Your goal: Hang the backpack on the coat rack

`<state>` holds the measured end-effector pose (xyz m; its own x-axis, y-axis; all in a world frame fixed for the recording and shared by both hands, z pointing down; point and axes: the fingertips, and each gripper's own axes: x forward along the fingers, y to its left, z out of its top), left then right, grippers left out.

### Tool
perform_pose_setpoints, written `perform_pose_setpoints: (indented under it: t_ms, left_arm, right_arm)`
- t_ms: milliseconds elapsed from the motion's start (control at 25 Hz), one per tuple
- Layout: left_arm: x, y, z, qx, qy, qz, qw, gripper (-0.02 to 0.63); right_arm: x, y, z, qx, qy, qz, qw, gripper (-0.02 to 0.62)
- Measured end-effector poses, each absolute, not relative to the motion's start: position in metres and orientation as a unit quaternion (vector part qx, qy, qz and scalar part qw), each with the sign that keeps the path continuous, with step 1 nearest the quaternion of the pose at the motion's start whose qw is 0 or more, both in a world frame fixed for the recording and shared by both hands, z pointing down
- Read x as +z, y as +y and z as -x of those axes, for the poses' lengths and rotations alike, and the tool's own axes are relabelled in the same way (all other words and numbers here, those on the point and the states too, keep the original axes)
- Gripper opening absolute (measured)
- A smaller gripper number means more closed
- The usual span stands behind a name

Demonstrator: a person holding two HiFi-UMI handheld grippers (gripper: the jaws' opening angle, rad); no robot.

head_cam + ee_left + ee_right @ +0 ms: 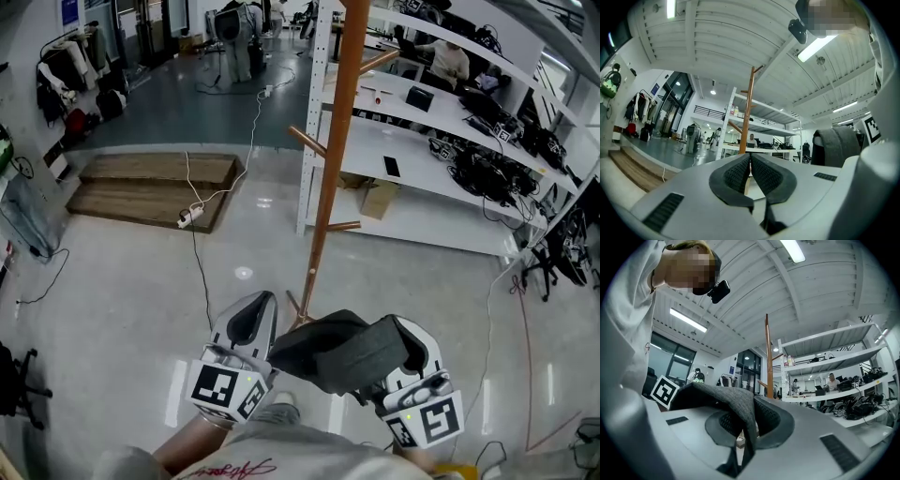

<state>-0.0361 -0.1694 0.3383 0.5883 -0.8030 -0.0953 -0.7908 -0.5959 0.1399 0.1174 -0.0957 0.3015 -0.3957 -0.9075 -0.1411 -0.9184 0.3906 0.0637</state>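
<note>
The wooden coat rack [330, 178] stands just ahead of me, its pole rising past short side pegs [307, 141]. A dark grey backpack [328, 354] hangs between the two grippers, low in the head view. My right gripper [405, 339] is shut on a fold of the backpack's grey fabric [740, 408], which drapes over its jaws. My left gripper [261, 306] is beside the bag with its jaws [750, 158] shut and nothing between them. The backpack [836, 143] shows to its right. Both gripper views face the rack's pole [749, 108] [767, 357].
White shelving [314, 112] with desks and equipment fills the right, a cardboard box [379, 199] beneath it. A low wooden platform [155, 187] lies on the left, with a power strip [187, 217] and a cable across the glossy floor. People stand far back.
</note>
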Motion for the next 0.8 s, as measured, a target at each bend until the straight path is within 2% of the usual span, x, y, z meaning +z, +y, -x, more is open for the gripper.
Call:
perform_pose_setpoints:
  t_ms: [280, 800]
  left_arm:
    - [0.340, -0.203, 0.038, -0.075, -0.443, -0.892, 0.043, 0.021]
    - [0.348, -0.219, 0.060, -0.072, -0.483, -0.870, 0.060, 0.021]
  right_arm:
    - [0.318, -0.147, -0.119, 0.062, 0.821, 0.567, 0.021, 0.037]
    - [0.369, -0.218, -0.101, 0.037, 0.807, 0.585, -0.068, 0.037]
